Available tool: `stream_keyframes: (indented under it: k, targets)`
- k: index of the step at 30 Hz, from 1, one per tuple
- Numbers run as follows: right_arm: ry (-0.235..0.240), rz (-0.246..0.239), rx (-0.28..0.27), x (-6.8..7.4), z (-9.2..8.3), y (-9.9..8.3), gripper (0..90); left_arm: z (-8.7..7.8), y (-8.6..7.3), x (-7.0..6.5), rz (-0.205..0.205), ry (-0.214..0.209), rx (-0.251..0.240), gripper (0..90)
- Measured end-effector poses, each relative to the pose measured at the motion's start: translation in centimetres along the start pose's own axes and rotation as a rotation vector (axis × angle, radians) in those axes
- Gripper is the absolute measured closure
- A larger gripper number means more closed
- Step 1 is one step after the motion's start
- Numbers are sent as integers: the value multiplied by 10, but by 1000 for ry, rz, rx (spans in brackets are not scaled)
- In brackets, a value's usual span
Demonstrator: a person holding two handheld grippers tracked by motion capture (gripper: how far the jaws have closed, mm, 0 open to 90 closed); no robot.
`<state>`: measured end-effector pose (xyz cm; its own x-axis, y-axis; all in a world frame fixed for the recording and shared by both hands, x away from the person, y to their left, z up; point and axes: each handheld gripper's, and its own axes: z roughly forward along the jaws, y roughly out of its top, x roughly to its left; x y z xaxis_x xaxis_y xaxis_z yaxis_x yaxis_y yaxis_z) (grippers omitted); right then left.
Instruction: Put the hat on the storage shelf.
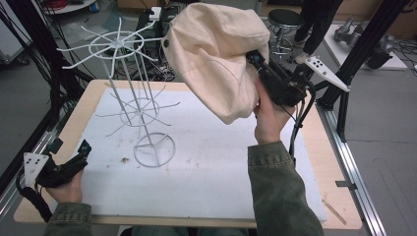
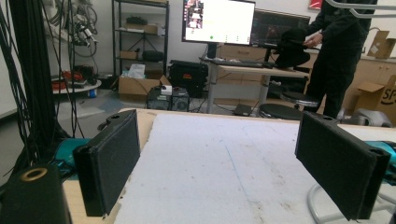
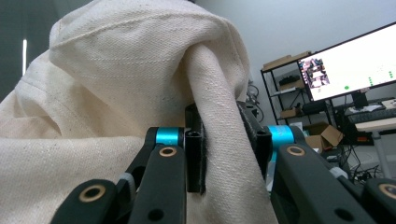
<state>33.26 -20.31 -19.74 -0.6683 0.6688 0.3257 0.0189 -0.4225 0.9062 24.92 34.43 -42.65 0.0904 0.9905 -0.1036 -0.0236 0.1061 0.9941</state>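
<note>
Nearest to us, at the lower left corner of the table, our left gripper rests low beside the edge of the white foam sheet. In the left gripper view its two black jaws stand wide apart with nothing between them, the bare sheet running out ahead and part of a white wire ring showing at the lower right.

Just beyond that gripper, on the sheet, stands the white wire rack: a round ring base, a thin upright post that leans a little to the left, a lower ring of curved spokes and an upper one near the top. Nothing hangs on any of its arms.

To the right and higher up, our right gripper is raised above the table and clamps a fold of the cream fabric hat. In the right gripper view the jaws are squeezed close on a thick pleat of the hat's cloth, which bulges up and over them. From the high view the hat hangs in the air, off the table, its crown drooping down and to the left, with its left edge near the rack's upper spokes; we cannot tell whether they touch.
</note>
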Motion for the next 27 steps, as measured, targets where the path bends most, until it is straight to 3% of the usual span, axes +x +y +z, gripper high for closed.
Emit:
stream_keyframes:
  k: [5,17,27]
  targets:
    - [-9,-5,-20,2,10,0,748,0,0,1,-5,3,-2,143]
    - [18,85,-59,1,36,-10,746,1,0,2,-6,2,-2,143]
    - [12,69,-25,4,51,-17,743,1,-1,2,-5,-3,3,143]
